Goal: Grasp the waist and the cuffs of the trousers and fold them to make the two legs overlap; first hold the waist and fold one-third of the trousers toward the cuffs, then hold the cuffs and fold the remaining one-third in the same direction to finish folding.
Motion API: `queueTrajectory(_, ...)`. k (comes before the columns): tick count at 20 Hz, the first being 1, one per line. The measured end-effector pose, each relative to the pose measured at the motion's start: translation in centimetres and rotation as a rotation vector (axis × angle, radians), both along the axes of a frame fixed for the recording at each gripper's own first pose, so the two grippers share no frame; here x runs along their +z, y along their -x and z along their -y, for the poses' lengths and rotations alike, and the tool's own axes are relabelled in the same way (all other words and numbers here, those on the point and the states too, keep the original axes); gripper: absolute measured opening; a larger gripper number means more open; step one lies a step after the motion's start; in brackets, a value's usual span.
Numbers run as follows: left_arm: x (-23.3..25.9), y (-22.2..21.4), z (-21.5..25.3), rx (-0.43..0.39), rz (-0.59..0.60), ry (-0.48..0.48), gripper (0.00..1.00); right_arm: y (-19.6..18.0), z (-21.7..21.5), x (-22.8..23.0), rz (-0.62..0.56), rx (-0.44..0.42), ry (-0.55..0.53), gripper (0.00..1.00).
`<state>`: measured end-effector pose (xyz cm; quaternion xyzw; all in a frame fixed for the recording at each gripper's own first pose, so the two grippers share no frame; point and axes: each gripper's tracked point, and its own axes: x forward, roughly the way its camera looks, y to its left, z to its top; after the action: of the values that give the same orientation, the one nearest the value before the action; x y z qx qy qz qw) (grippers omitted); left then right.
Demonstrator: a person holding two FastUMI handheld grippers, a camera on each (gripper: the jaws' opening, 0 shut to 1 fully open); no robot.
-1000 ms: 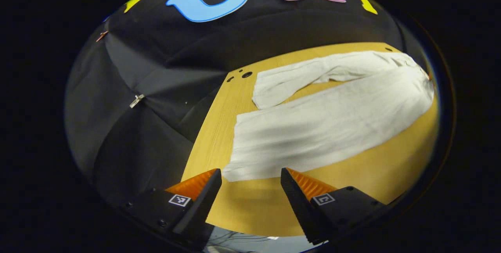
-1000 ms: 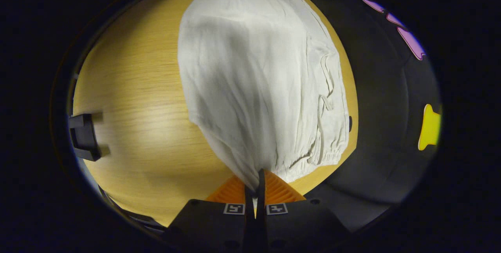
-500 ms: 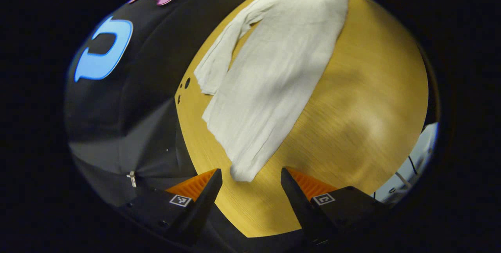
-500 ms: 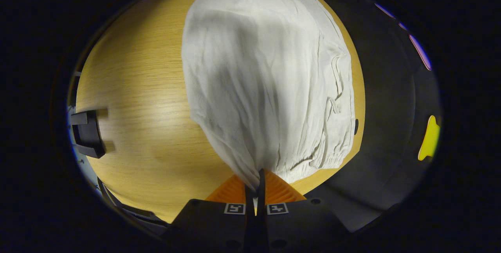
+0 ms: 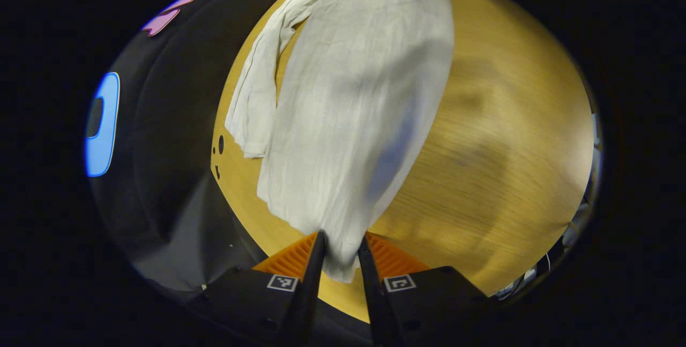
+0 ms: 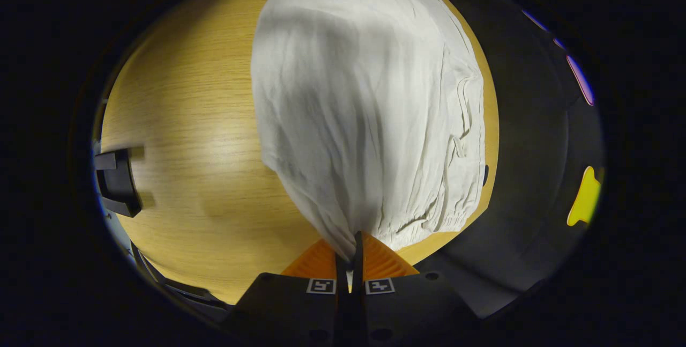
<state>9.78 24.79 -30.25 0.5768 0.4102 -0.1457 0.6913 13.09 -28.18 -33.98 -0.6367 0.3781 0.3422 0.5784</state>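
The trousers lie spread lengthwise on the wooden tabletop, with the two legs not yet overlapped: in the left gripper view the far leg lies apart from the near leg, close to the tabletop's edge by the booth wall.

Left tool: the fingers are narrowed around the cuff end of the near leg. Fabric sits between them, but a gap shows on each side, so firm contact cannot be confirmed.

Right tool: the fingers are pressed together, pinching a corner of the waist. The fabric draws up into a taut peak at the grip, and the gathered waistband runs off to the right of it.

Step in hand, by judgement: securing both ends of the near leg before carrying it over the far leg.

Failure risks:
- Lifting before the left tool has fully clamped. Cause: thin cloth not squeezed by both fingers; the cuff would drop and the leg would sag.
- Uneven lift of the two ends. Cause: one tool rising or travelling ahead; the leg would twist and land skewed.
- Dragging the far leg. Cause: low carry height; its cuff lies near the tabletop edge and could slide off.
- Pinching one fabric layer only. Result: the leg opens during transfer.
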Motion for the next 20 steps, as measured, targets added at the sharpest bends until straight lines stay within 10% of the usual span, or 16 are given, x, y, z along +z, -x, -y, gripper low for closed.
queueTrajectory(5,-0.7,0.3,-0.1,0.011,-0.003,-0.019,0.11,-0.1,0.0,0.1,0.013,-0.006,-0.008,0.05)
queueTrajectory(20,2.5,1.3,-0.1,0.109,0.171,0.017,0.05,-0.1,0.6,0.6,0.051,0.019,-0.006,0.05)
